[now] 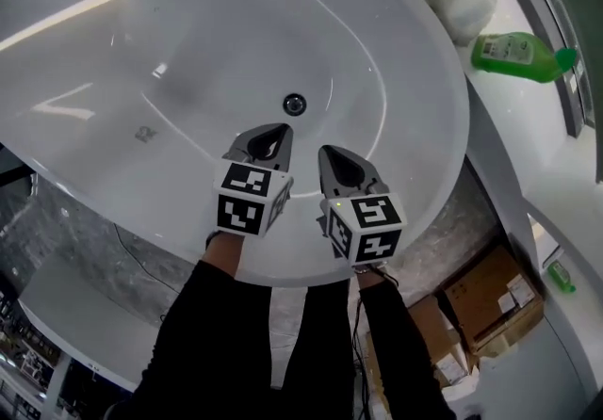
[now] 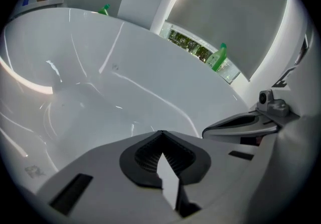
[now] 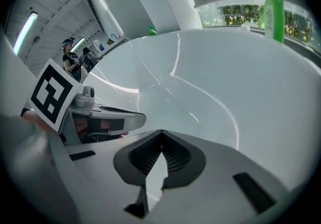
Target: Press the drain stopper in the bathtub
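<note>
Below, left claw point(image 1: 272, 134), right claw point(image 1: 340, 159) closed, drain stopper point(image 1: 295, 105), bottle point(image 1: 513, 56) label unreadable.

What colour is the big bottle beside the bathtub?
Green plastic bottle, clearest in the head view.

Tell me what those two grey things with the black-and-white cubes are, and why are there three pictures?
A person holds a pinching tool in each hand: the left tool and the right tool. The patterned cubes are part of the tools. The head view comes from a camera on the person's head, looking down. The other two views come from cameras riding on each tool, looking along its jaws. Both tools are closed and hold nothing. They hover over a white bathtub, not touching its round drain stopper. A green bottle lies on the ledge beside the tub.
</note>
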{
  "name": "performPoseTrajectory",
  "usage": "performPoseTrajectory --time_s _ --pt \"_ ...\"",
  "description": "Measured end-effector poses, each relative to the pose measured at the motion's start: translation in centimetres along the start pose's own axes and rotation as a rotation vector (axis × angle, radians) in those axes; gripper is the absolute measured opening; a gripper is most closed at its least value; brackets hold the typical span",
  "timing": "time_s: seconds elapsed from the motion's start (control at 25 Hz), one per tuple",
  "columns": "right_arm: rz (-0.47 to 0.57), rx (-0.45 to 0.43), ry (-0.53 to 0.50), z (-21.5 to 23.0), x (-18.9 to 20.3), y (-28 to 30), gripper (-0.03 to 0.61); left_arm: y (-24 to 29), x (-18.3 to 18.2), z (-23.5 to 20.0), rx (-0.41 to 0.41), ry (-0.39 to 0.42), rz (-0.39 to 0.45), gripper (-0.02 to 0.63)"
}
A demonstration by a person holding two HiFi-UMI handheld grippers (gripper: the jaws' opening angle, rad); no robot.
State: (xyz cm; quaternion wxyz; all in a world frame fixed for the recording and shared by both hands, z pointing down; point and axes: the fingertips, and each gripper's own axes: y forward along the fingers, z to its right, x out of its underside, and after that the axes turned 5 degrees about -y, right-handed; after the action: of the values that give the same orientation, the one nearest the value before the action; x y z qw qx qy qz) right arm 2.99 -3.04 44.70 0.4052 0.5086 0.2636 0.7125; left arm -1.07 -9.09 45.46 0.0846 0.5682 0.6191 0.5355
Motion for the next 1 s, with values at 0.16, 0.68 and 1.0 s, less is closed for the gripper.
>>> performPoseTrajectory --time_s 0.16,0.68,1.0 --pt "-0.019 0.004 -0.005 0.5 0.8 2.1 0.002 1.8 1.2 -0.7 0.012 0.007 -0.028 0.006" --pt "-0.075 0.005 0.030 3.7 2.2 6.7 0.002 6.5 3.0 -4.5 0.004 -0.006 -0.073 0.006" --pt "-0.105 -0.024 0.046 4.7 3.9 8.9 0.002 9.9 4.9 -5.4 -0.005 0.009 -0.106 0.006"
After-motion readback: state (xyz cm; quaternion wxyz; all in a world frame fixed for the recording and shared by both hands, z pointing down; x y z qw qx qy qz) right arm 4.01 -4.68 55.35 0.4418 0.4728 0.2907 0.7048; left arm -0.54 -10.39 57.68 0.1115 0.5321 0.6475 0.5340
